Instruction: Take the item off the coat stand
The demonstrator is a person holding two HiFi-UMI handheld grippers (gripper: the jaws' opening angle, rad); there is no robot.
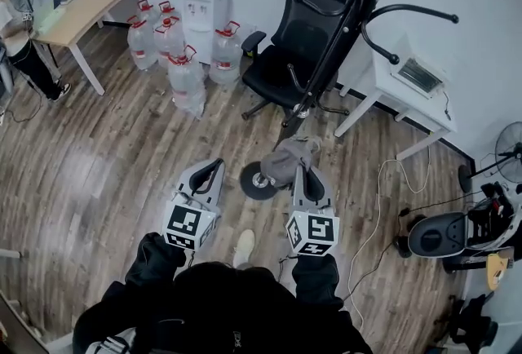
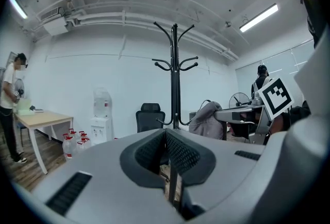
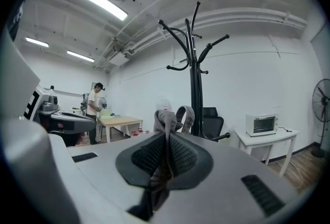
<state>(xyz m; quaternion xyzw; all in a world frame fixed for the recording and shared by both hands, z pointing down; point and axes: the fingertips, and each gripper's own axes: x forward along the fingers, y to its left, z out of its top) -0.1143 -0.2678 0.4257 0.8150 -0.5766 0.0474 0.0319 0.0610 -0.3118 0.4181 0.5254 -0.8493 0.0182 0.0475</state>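
The left gripper [image 1: 214, 168] is held low in front of the person with its jaws together and nothing between them; its own view shows the pads meeting at the tips with only floor in the slit below. Just to its right, the grey cloth item [image 1: 287, 157] hangs from the right gripper [image 1: 300, 170]. That gripper's jaws are clamped on a fold of the fabric, which bunches up past the tips with a strap loop standing above it. Ahead of both grippers, and a little right of the right one, stands the coat stand [image 1: 342, 26]. Its hooks look bare in all three views, and its base lies just beyond the jaw tips. The item looks apart from the pole and from every hook, its weight carried by the grip alone. By my reading the task is essentially done, since the item is off the stand and in hand. What is left, if anything, is to draw it further clear or set it down, which the task sentence does not ask for.
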